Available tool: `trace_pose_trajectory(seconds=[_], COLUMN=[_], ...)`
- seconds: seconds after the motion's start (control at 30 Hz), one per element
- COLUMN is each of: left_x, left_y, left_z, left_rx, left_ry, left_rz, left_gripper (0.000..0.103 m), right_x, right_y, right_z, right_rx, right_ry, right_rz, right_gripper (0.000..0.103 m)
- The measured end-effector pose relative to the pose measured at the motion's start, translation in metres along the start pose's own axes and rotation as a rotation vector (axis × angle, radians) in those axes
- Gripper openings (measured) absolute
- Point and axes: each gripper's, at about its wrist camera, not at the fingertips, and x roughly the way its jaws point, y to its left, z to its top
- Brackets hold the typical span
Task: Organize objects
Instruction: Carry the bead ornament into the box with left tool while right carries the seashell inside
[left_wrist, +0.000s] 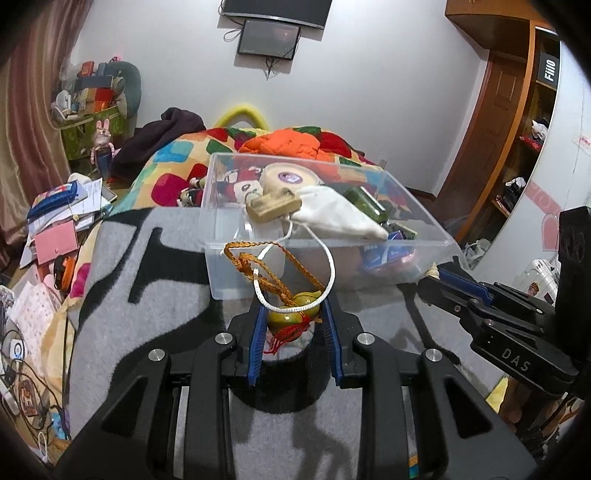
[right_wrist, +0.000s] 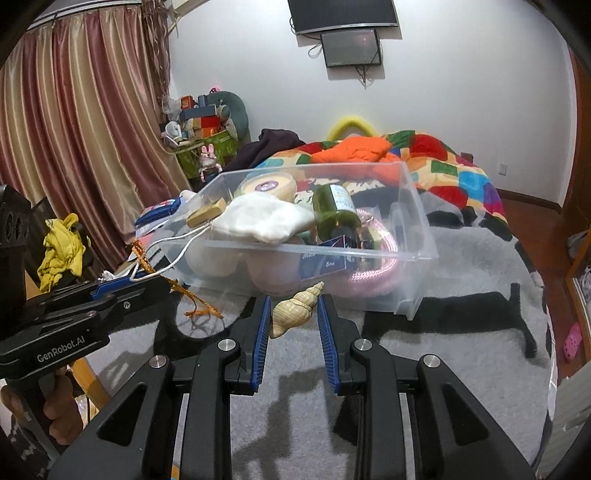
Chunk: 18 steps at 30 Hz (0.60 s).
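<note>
My left gripper (left_wrist: 294, 306) is shut on a yellow-green gourd ornament (left_wrist: 291, 318). Its orange braided cord (left_wrist: 266, 258) trails up toward the clear plastic box (left_wrist: 236, 273) just ahead. A white drawstring (left_wrist: 328, 266) from the white pouch (left_wrist: 332, 212) in the box loops down over the gourd. My right gripper (right_wrist: 294, 301) is shut on a cream spiral seashell (right_wrist: 293, 312), close to the front wall of the box (right_wrist: 406, 288). The box holds the pouch (right_wrist: 258, 219), a green bottle (right_wrist: 334, 214), a tape roll (right_wrist: 266, 184) and a pink rope (right_wrist: 373, 275). Each gripper shows in the other's view, the left gripper (right_wrist: 147, 282) and the right gripper (left_wrist: 443, 275).
The box rests on a grey and black blanket (right_wrist: 461, 332) over a bed with a colourful patchwork quilt (right_wrist: 454, 173). Papers and a pink wallet (left_wrist: 55, 242) lie in a heap at the left. A wooden wardrobe (left_wrist: 509, 110) stands at the right, curtains (right_wrist: 74, 129) at the left.
</note>
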Motion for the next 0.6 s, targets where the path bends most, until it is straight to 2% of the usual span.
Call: trace_pose_trajectory(seconds=[0.6], left_x=[0.001], left_y=[0.007], left_z=[0.037], left_rx=[0.005], left_ry=[-0.061], left_rz=[-0.003], left_gripper=[0.029], right_x=[-0.008], right_y=[-0.013], right_z=[0.029], right_rx=[-0.019], right_ry=[-0.066], right_rz=[-0.043], right_gripper=[0.024])
